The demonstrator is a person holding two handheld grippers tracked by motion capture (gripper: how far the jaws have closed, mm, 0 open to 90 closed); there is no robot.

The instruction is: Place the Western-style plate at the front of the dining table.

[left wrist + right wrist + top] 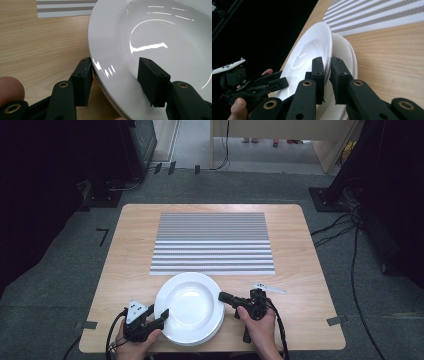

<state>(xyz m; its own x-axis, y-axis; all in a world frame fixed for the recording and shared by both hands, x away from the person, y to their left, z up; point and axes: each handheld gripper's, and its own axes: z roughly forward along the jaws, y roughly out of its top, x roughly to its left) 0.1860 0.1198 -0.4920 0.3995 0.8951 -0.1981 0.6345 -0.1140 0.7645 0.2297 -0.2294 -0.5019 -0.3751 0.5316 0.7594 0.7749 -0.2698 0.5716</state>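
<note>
Clamping the top plate (pixel 312 47) rim, right gripper (pixel 327 75); left gripper (pixel 115 77) straddles it, gaping.

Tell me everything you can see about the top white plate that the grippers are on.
The top plate is round, white and glossy, ceramic by its look, with a broad rim and shallow well, and empty. It sits on a stack of like plates at the wooden table's near edge. The right gripper pinches its rim; the left gripper's open jaws straddle the opposite rim.

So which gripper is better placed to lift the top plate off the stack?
Probably the right gripper: its jaws pinch the top plate's rim, above the lower plates. The left gripper is open, straddling the rim.
</note>
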